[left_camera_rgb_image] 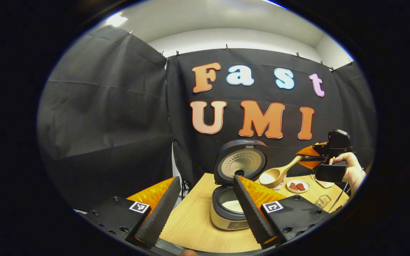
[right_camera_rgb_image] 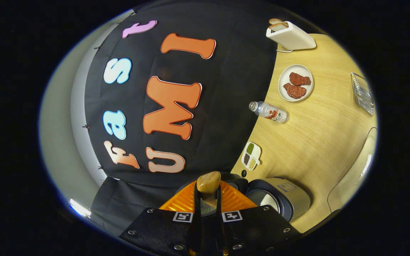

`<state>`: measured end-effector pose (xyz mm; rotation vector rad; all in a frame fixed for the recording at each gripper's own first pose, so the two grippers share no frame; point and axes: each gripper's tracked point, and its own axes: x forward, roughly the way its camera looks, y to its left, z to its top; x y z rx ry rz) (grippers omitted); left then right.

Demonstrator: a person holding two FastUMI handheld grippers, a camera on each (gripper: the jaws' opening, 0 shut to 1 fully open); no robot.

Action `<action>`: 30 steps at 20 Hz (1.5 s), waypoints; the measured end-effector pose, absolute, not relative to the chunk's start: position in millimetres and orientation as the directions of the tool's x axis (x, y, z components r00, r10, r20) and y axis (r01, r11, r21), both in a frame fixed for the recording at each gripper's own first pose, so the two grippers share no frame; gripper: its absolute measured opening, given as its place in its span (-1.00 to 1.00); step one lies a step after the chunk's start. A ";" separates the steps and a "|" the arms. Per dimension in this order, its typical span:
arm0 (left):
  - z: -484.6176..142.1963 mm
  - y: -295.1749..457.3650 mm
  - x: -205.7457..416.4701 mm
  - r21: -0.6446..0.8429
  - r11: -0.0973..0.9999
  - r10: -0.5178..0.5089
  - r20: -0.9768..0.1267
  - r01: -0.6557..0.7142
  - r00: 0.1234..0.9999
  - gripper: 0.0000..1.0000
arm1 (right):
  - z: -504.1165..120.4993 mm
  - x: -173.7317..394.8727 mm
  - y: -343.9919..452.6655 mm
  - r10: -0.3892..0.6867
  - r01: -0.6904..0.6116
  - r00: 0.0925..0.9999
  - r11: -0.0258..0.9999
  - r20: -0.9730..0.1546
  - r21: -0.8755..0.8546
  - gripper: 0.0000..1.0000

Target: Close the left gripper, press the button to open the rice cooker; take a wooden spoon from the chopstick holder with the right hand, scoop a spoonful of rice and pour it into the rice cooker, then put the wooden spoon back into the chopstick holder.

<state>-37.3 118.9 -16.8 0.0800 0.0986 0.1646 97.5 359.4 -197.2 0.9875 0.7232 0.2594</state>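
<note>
The rice cooker [left_camera_rgb_image: 226,209] stands open on the wooden table [left_camera_rgb_image: 190,220], its lid [left_camera_rgb_image: 240,161] raised and white rice in the pot. My left gripper [left_camera_rgb_image: 205,213] hangs open in front of it, nothing between its fingers. To the right of the lid, the wooden spoon [left_camera_rgb_image: 276,174] is held in the air with rice in its bowl. My right gripper [left_camera_rgb_image: 310,156] is shut on its handle, with a hand [left_camera_rgb_image: 349,169] behind. In the right gripper view the handle end [right_camera_rgb_image: 208,183] sticks out between the shut fingers of the right gripper [right_camera_rgb_image: 208,195], the cooker [right_camera_rgb_image: 283,199] just beside it.
A plate with red meat pieces [right_camera_rgb_image: 295,83], a small bottle [right_camera_rgb_image: 269,112], a divided dish of grains [right_camera_rgb_image: 251,156] and a toaster [right_camera_rgb_image: 290,35] stand along the table's back. A wire holder [right_camera_rgb_image: 363,94] sits nearer the front. A pale tray [right_camera_rgb_image: 354,174] lies at the table's edge.
</note>
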 end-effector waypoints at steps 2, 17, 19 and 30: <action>-17.4 126.2 -35.2 0.082 0.981 0.181 -0.094 -0.174 0.979 0.97 | -202.5 99.7 369.3 0.508 0.100 0.735 0.573 -0.449 0.813 -0.70; -8.2 147.5 -21.7 0.090 0.981 0.182 -0.099 -0.173 0.978 0.96 | -204.8 102.1 391.5 0.496 0.027 0.739 0.655 -0.456 0.755 -0.70; -8.9 147.7 -20.3 0.078 0.982 0.177 -0.100 -0.170 0.979 0.96 | -203.4 102.8 390.2 0.491 0.016 0.743 0.666 -0.455 0.746 -0.70; -12.3 148.7 -17.1 0.079 0.982 0.180 -0.105 -0.172 0.978 0.96 | -191.3 104.8 389.1 0.481 -0.054 0.767 0.708 -0.425 0.704 -0.80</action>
